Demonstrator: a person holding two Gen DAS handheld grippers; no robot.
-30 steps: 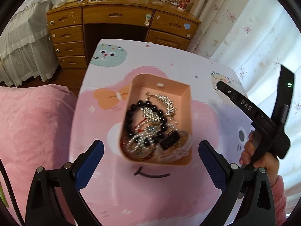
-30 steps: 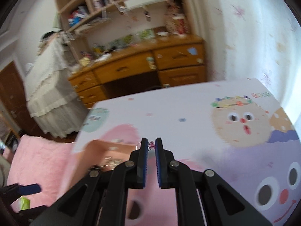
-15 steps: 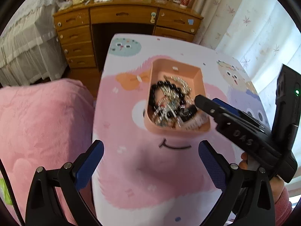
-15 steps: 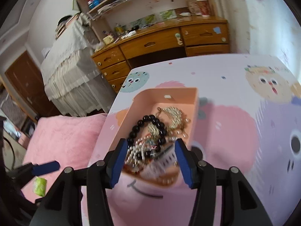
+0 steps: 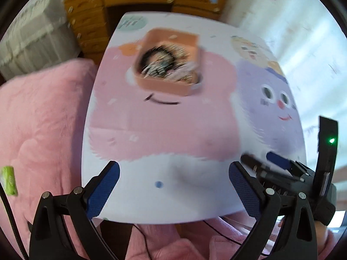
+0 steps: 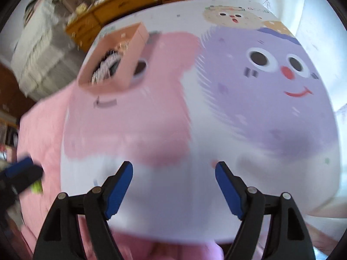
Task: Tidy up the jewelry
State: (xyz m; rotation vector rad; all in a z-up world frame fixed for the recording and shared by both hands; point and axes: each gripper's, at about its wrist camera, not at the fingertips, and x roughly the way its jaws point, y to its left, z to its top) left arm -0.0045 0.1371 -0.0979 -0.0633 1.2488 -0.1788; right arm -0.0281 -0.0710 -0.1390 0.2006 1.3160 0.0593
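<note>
A peach-pink box [image 5: 168, 64] full of jewelry, with a black bead bracelet and silver chains, stands on the far part of the cartoon-printed table [image 5: 173, 134]. It also shows in the right wrist view [image 6: 115, 60], at the upper left. My left gripper [image 5: 173, 177] is open and empty, over the table's near edge, well back from the box. My right gripper [image 6: 173, 177] is open and empty too, over the near edge. The right gripper also shows in the left wrist view [image 5: 269, 162] at the lower right. Both views are motion-blurred.
A pink blanket [image 5: 39, 125] lies to the left of the table. A wooden desk with drawers [image 5: 138, 2] stands beyond the table's far end. White curtains [image 5: 303, 34] hang on the right. A small green item [image 5: 8, 181] lies on the blanket at the far left.
Both grippers have pulled back from the box toward the table's near edge. The right gripper, shut on a small earring one second ago, has opened and is empty.
</note>
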